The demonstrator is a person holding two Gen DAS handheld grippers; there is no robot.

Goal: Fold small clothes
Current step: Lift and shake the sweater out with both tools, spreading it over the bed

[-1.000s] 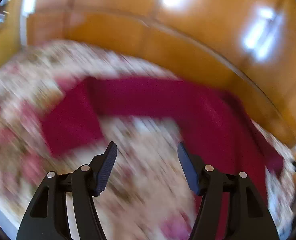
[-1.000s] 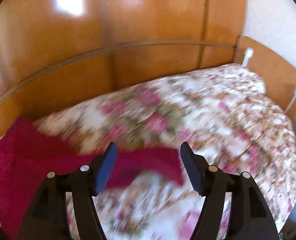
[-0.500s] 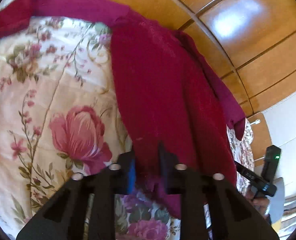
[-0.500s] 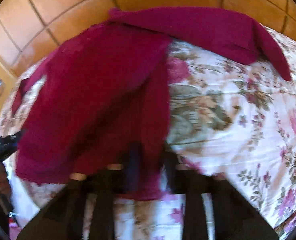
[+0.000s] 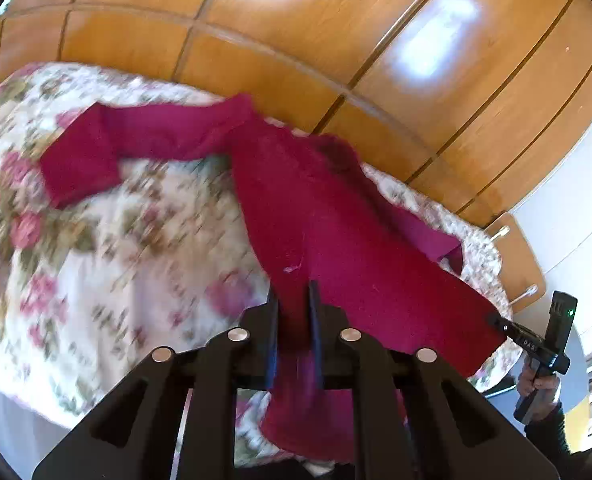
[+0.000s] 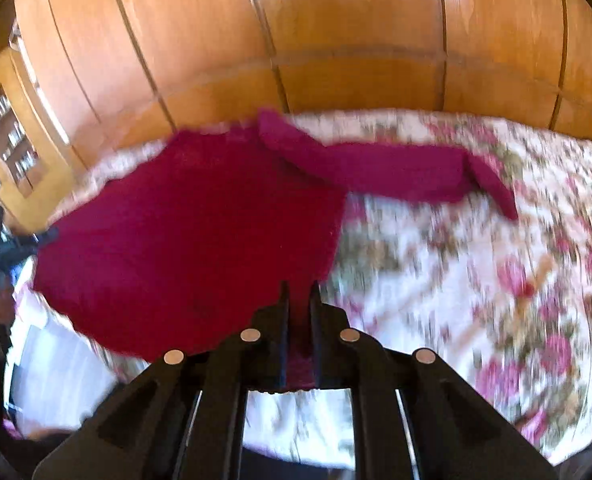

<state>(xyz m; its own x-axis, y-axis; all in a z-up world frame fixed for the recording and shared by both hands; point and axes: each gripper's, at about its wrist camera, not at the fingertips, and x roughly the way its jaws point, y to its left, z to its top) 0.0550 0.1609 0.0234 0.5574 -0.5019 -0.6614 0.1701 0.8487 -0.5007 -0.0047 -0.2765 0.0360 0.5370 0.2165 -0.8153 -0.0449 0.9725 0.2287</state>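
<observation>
A dark red long-sleeved sweater (image 5: 336, 220) lies spread on a floral bedspread (image 5: 115, 240). One sleeve (image 5: 135, 136) stretches out to the left. My left gripper (image 5: 291, 292) is shut on the sweater's bottom hem, and cloth hangs between its fingers. In the right wrist view the same sweater (image 6: 183, 232) fills the left half, its sleeve (image 6: 396, 172) reaching right. My right gripper (image 6: 299, 286) is shut on the hem's other corner. The hem is lifted and pulled taut between both grippers. The right gripper's body (image 5: 536, 340) shows at the far right of the left wrist view.
Wooden wardrobe doors (image 5: 336, 40) stand close behind the bed. A wooden headboard (image 5: 520, 256) is at the right end. The bedspread (image 6: 476, 260) extends right of the sweater. A wooden shelf unit (image 6: 7, 136) stands at the far left.
Both grippers went from open over the bed to shut on the sweater's hem. They have since lifted and pulled back, so the whole sweater now shows in both views.
</observation>
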